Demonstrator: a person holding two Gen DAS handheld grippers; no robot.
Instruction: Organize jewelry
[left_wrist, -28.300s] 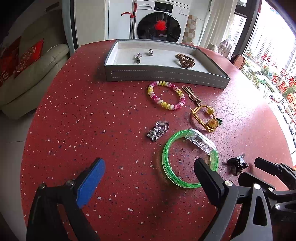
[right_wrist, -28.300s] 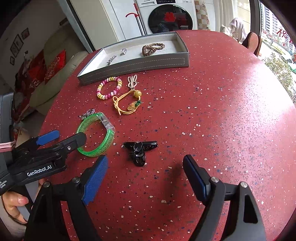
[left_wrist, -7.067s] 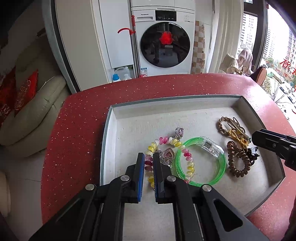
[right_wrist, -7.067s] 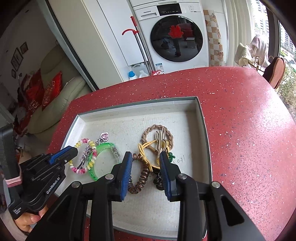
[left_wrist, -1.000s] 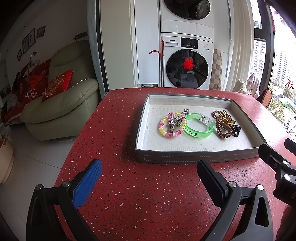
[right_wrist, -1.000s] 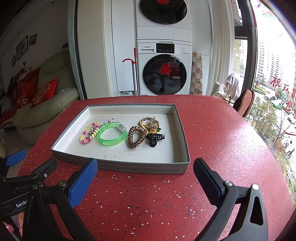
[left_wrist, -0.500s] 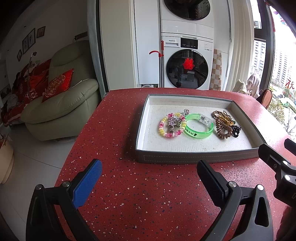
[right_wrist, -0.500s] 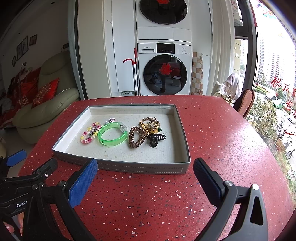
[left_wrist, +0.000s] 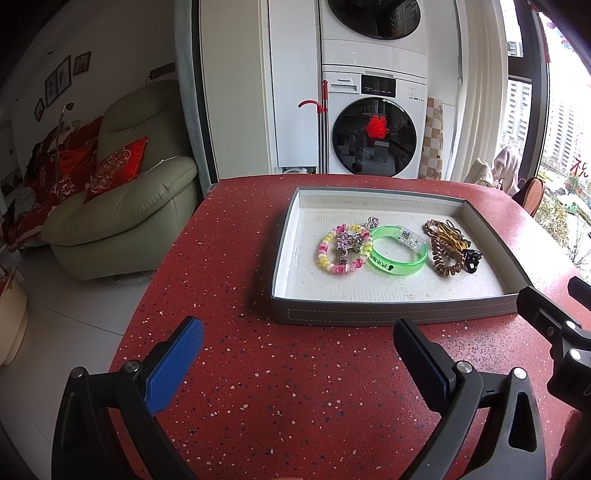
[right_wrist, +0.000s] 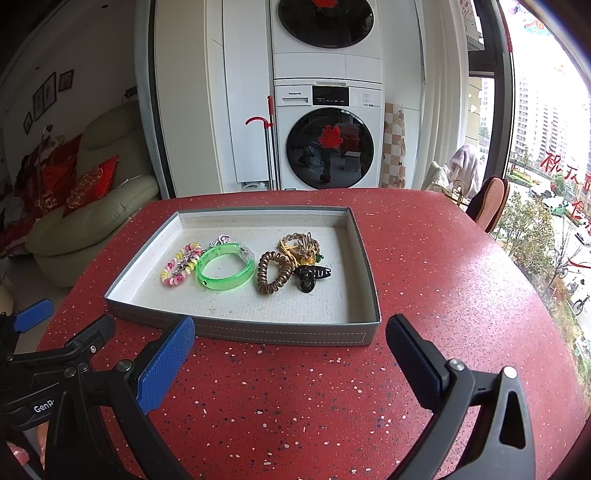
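A round red speckled stone table (left_wrist: 258, 369) fills both wrist views. On it sits a shallow grey rectangular tray with a pale lining (right_wrist: 280, 334), its long axis running side to side across the views, from nine to three o'clock.

All the jewelry visible lies inside the tray, in a loose row along that same axis. From nine o'clock to three: a pink and yellow beaded bracelet (right_wrist: 177, 268) with a small silver charm (left_wrist: 345, 242) lying across it; a translucent green plastic bangle (right_wrist: 225, 271) touching the beads; a brown coiled hair tie (right_wrist: 273, 272); a tangle of gold cord and brown beads (right_wrist: 299, 245) just behind the hair tie; and a black hair clip (right_wrist: 312, 275) touching the hair tie's right side.

The left gripper (left_wrist: 295, 354) hovers over bare table on the near side of the tray, jaws spread wide and holding nothing. From it the tray lies toward one o'clock. The right gripper (right_wrist: 291, 350) is likewise released and empty, with the tray straight ahead at twelve o'clock, its near wall just beyond the fingertips.

No loose pieces show on the tabletop in either view, so the sorting appears complete. If any piece needed adjusting, the right gripper looks nearer the clip end, the left nearer the beads.
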